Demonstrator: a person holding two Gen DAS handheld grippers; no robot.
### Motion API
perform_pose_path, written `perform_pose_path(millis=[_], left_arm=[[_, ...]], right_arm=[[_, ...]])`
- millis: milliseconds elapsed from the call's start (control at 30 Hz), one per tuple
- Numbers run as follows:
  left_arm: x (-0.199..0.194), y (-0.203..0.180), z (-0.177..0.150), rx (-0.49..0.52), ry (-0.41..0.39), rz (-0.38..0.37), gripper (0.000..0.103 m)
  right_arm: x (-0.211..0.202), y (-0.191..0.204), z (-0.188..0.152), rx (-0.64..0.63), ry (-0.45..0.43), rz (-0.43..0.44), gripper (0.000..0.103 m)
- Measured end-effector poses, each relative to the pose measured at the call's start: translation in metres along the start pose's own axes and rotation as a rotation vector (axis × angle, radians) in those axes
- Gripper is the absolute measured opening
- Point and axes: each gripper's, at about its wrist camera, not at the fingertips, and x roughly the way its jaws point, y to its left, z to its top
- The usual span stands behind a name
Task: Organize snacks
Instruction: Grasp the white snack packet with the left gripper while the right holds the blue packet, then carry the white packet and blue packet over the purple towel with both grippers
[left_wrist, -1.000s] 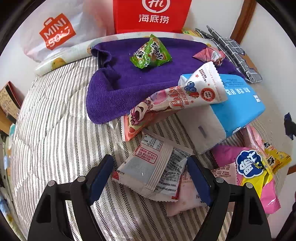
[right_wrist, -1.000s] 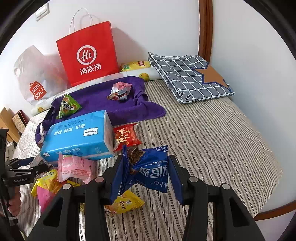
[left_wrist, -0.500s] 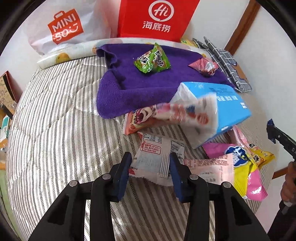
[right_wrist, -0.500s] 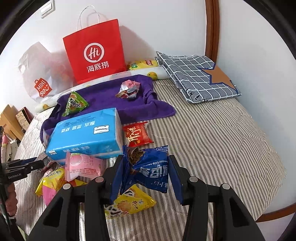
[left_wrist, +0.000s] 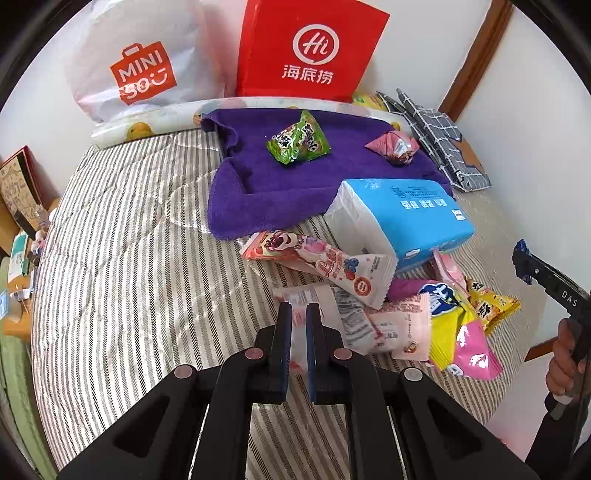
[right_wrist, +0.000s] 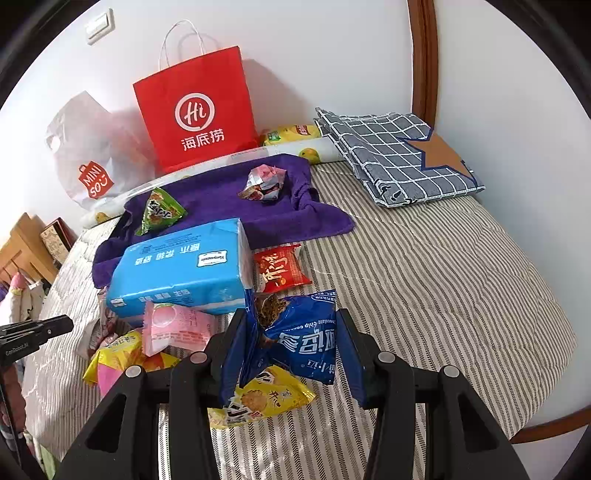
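My left gripper (left_wrist: 298, 308) is shut on the edge of a white snack packet (left_wrist: 332, 314), lifted a little above the striped bed. A long pink strawberry wafer pack (left_wrist: 317, 262) lies just beyond it, against a blue tissue pack (left_wrist: 406, 218). A green snack (left_wrist: 298, 139) and a pink crumpled snack (left_wrist: 393, 147) lie on a purple towel (left_wrist: 266, 181). My right gripper (right_wrist: 291, 321) is shut on a blue chocolate-chip cookie bag (right_wrist: 299, 339), held over a yellow cracker pack (right_wrist: 258, 402). A red snack (right_wrist: 280, 269) lies beside the tissue pack (right_wrist: 181, 266).
A red paper bag (right_wrist: 195, 110) and a white Miniso bag (right_wrist: 88, 158) stand at the wall. A folded checked cloth (right_wrist: 399, 155) lies at the far right. Pink and yellow packs (left_wrist: 458, 325) are heaped right of my left gripper. Wooden furniture (right_wrist: 22, 251) stands left of the bed.
My left gripper closed on the white packet and lifted it back. The pink wafer pack dropped flat onto the bed. My right gripper rose slightly with the blue bag.
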Motion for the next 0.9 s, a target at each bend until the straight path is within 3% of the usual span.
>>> perform_pose_path(millis=[133, 167, 200, 233, 267, 367, 533, 633, 667, 700, 900], left_arm=[[0.005, 0.004, -0.003, -0.026, 0.020, -0.010, 0.008], [0.008, 0.005, -0.003, -0.038, 0.032, -0.024, 0.019], [0.009, 0.005, -0.003, -0.046, 0.038, -0.032, 0.038], [0.011, 0.004, -0.002, -0.056, 0.035, -0.043, 0.046], [0.011, 0.004, -0.001, -0.065, 0.022, -0.050, 0.053], [0.014, 0.000, 0.002, -0.067, 0.015, -0.049, 0.057], [0.035, 0.002, 0.002, -0.090, 0.057, -0.018, 0.057], [0.044, 0.005, -0.001, -0.109, 0.067, -0.040, 0.047], [0.044, 0.005, -0.002, -0.109, 0.064, -0.050, 0.037], [0.044, 0.004, -0.002, -0.109, 0.069, -0.067, 0.034], [0.032, 0.006, -0.005, -0.101, 0.045, -0.055, 0.031]], right_arm=[[-0.002, 0.001, -0.001, -0.009, -0.001, 0.006, 0.045], [-0.002, 0.000, -0.002, -0.008, -0.002, 0.007, 0.045], [-0.003, 0.000, -0.002, -0.008, -0.002, 0.009, 0.045], [-0.003, 0.000, -0.002, -0.008, -0.002, 0.009, 0.045], [-0.004, 0.000, -0.003, -0.009, -0.001, 0.009, 0.045], [-0.004, -0.003, -0.004, -0.007, 0.000, 0.005, 0.045], [-0.001, -0.007, -0.006, 0.003, 0.009, -0.002, 0.045], [0.001, -0.010, -0.006, 0.006, 0.014, -0.007, 0.045], [0.002, -0.011, -0.006, 0.008, 0.017, -0.009, 0.045], [0.003, -0.011, -0.005, 0.010, 0.020, -0.009, 0.045], [0.002, -0.005, -0.005, -0.004, 0.015, 0.000, 0.045]])
